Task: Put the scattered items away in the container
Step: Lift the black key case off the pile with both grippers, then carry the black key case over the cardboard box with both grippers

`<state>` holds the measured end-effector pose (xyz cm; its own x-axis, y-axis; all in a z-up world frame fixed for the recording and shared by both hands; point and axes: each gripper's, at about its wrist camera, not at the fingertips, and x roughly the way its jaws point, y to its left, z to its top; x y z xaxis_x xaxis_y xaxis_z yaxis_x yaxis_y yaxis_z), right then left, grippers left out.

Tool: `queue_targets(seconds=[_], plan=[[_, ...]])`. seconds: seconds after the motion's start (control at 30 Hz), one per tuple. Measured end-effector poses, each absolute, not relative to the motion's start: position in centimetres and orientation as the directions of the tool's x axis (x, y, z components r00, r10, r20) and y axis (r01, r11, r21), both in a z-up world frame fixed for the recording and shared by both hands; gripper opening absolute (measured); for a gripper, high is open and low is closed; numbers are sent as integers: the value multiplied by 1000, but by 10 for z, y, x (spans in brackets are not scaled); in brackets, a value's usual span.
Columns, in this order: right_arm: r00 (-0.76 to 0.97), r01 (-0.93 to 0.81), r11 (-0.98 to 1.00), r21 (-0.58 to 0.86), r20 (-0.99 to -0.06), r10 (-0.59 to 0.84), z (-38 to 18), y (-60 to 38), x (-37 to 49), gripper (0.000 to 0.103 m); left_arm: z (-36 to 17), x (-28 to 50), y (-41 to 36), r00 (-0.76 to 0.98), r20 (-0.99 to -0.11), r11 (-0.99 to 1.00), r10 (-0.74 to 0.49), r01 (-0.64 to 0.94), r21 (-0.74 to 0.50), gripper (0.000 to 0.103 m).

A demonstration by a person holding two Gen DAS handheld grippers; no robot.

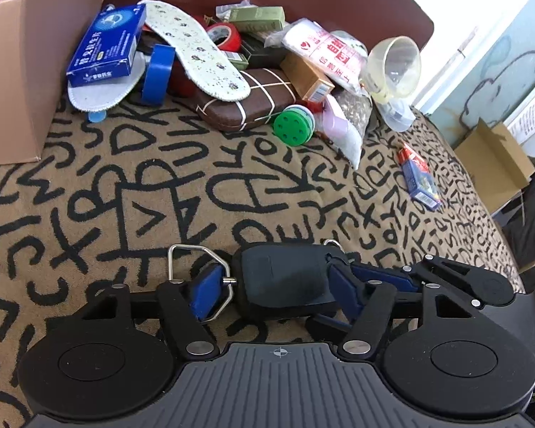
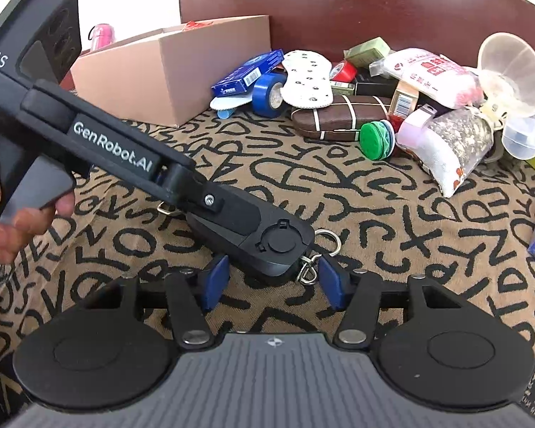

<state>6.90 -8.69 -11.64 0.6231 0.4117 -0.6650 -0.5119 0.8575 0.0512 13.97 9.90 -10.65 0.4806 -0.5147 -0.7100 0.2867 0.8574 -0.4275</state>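
- Sitting at the far left, the cardboard box [image 1: 14, 71] was judged to be the container.
- The black device [image 1: 285, 281], lying on the patterned cloth [image 1: 160, 178], was pinched between the left gripper [image 1: 273, 289] jaws.
- The right gripper [image 2: 273, 280] jaws were spread around its end and key ring [image 2: 308, 265], not visibly pressing.
- A firm grip should be secured before lifting toward the box.

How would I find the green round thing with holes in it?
Start at the cardboard box, then follow the pile of clutter to the right as far as the brown case. The green disc leans beside its right end, and it is the only green thing with little holes.
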Motion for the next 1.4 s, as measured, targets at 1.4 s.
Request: queue_targets(seconds=[1.4], plan=[[665,-573,819,-41,-607,435,-76,-40,51,62,-64,92,137,676,-626,906,-390,162,-390,59]])
